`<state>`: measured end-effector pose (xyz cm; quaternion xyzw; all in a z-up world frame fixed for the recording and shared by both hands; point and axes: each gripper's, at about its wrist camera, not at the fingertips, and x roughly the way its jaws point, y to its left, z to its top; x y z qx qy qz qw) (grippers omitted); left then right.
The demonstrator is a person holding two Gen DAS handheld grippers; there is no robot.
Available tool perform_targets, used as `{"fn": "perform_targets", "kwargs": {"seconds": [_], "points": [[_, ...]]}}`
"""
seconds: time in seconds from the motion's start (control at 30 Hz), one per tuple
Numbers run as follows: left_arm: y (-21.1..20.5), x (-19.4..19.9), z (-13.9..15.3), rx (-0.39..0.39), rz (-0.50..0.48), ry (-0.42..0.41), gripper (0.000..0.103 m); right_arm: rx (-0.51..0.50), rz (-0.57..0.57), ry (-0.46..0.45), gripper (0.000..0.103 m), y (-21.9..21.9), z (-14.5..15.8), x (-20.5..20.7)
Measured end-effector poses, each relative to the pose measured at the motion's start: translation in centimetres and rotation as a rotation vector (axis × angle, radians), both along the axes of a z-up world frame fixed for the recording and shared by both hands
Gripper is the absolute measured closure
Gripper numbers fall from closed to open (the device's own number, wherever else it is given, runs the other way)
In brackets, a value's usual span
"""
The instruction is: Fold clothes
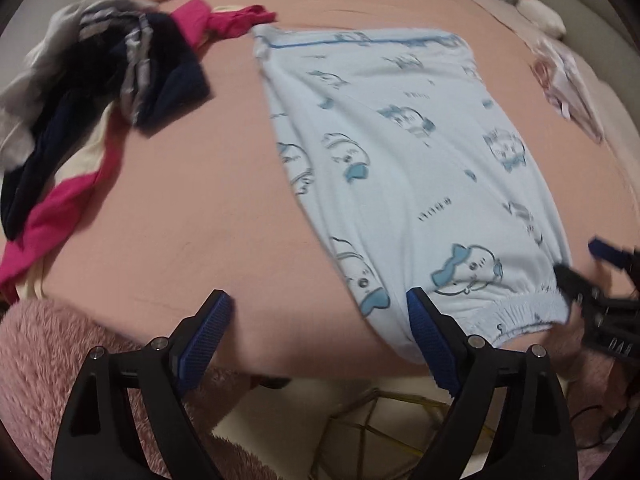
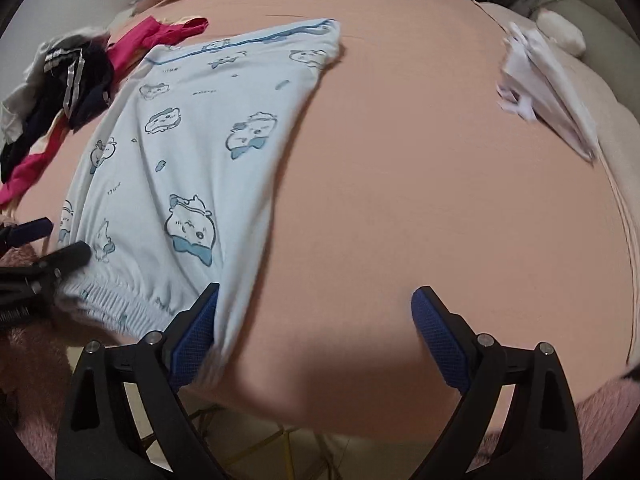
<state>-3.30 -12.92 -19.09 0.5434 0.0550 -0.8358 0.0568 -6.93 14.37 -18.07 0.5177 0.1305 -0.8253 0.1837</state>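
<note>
The light blue printed pants [image 1: 400,168] were laid flat on the bed [image 1: 180,208], with the elastic waistband [image 1: 516,312] at the near edge and the legs stretched away toward twelve o'clock. It was judged that they were spread like this so that a clean fold could be made next. The left gripper [image 1: 318,320] was held over the waistband's left corner with its fingers [image 1: 424,332] opened wide; nothing was gripped, and only the right finger was seen over the cloth. The right gripper [image 2: 316,320] was held at the other corner, also wide open and empty, its left finger at the pants' edge; whether the cloth was touched could not be told. A pile of unfolded clothes [image 1: 104,92] was left at about ten o'clock, and folded white items [image 2: 548,92] at about two o'clock.
</note>
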Motion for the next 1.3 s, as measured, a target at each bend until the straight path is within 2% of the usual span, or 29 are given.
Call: {"fn": "perform_targets", "kwargs": {"seconds": [0.13, 0.3, 0.37, 0.43, 0.47, 0.53, 0.6, 0.73, 0.9, 0.97, 1.13, 1.2, 1.3], "points": [[-2.1, 0.2, 2.2, 0.037, 0.075, 0.107, 0.013, 0.03, 0.004, 0.07, 0.009, 0.3, 1.5, 1.4], [-3.0, -2.4, 1.3, 0.077, 0.065, 0.137, 0.013, -0.065, -0.02, 0.078, 0.009, 0.0, 2.9, -0.7], [-1.8, -3.5, 0.6, 0.026, 0.026, 0.115, 0.013, -0.053, -0.009, 0.1, 0.009, -1.5, 3.0, -1.9], [-0.7, -4.1, -0.3, -0.062, 0.004, 0.077, 0.013, -0.036, 0.031, 0.124, 0.009, -3.3, 2.6, -2.7], [-0.6, -4.2, -0.8, -0.115, 0.008, 0.057, 0.013, -0.003, 0.05, 0.126, 0.009, -4.3, 1.9, -3.2], [-1.3, -3.7, -1.2, -0.154, 0.039, 0.037, 0.013, 0.083, 0.069, 0.122, 0.01, -5.5, 0.0, -3.6], [-2.6, -3.1, -1.1, -0.12, 0.081, 0.024, 0.013, 0.067, 0.059, 0.115, 0.01, -4.9, -0.7, -3.8], [-4.3, -2.4, -0.5, -0.044, 0.136, 0.033, 0.013, -0.002, -0.051, 0.038, 0.009, -1.7, -0.1, -4.1], [-5.4, -3.6, 1.1, 0.135, 0.118, 0.094, 0.013, -0.096, -0.071, 0.005, 0.011, 0.6, 1.6, -4.1], [-6.0, -5.3, 1.4, 0.16, 0.102, 0.113, 0.013, -0.136, -0.075, 0.011, 0.012, 1.0, 3.1, -5.0], [-9.1, -10.5, 1.6, 0.272, 0.096, 0.154, 0.013, -0.172, -0.059, 0.021, 0.012, -0.1, 5.9, -10.1], [-9.9, -12.7, 0.9, 0.325, 0.097, 0.162, 0.013, -0.171, -0.075, 0.018, 0.012, -1.1, 5.9, -12.8], [-10.6, -15.7, -0.1, 0.368, 0.089, 0.174, 0.013, -0.22, -0.121, -0.042, 0.012, -2.5, 4.7, -17.5]]}}
